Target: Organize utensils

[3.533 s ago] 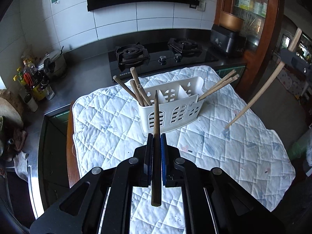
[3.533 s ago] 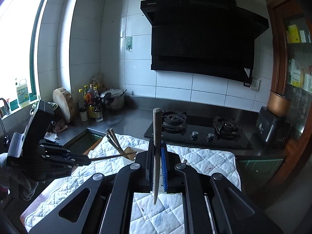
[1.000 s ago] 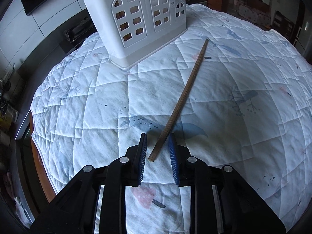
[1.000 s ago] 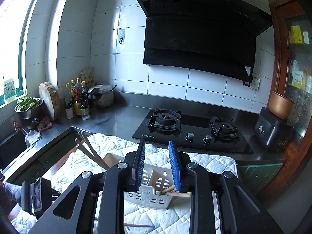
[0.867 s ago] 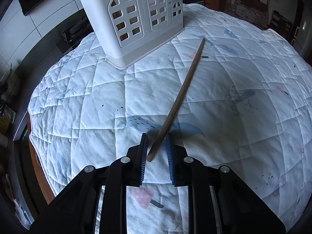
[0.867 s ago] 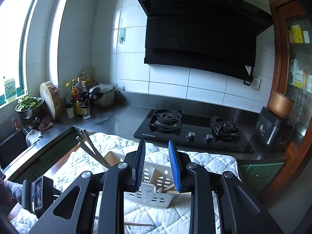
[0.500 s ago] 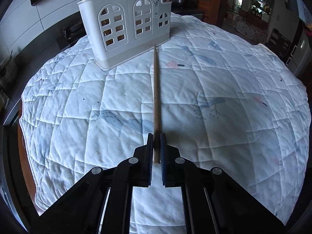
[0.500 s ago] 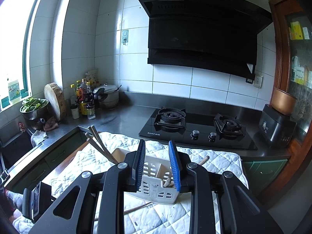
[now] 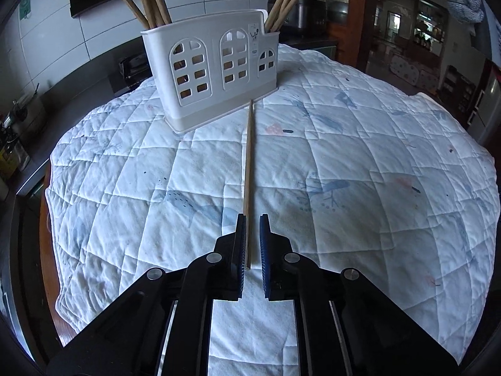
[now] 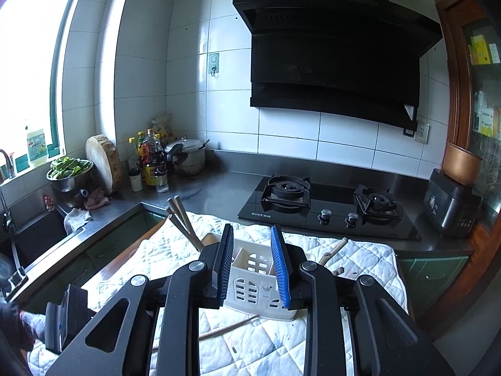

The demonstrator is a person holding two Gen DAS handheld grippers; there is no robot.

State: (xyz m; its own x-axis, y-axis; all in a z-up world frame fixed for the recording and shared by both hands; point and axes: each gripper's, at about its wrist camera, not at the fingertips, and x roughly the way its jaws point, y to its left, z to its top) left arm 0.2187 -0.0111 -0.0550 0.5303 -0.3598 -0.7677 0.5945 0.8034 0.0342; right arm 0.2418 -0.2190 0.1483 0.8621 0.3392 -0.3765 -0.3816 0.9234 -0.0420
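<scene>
In my left gripper (image 9: 251, 244) the jaws are opening, a slim gap showing, with the butt of the thin brown wooden chopstick (image 9: 248, 169) between them; it touches the left pad and stands clear of the right, so I judge it loose, not clamped. The stick runs straight ahead of this gripper across the white quilted cloth (image 9: 360, 163) on the worktop, its far tip at the foot of the white slotted plastic utensil holder (image 9: 213, 72), where more chopsticks stand in the end compartments. To lift it cleanly I should squeeze until both pads bear on it, then raise the far tip above the holder's rim before tipping it in. My right gripper (image 10: 253, 261) hangs higher, jaws apart and empty, the holder (image 10: 250, 285) beyond and below it
</scene>
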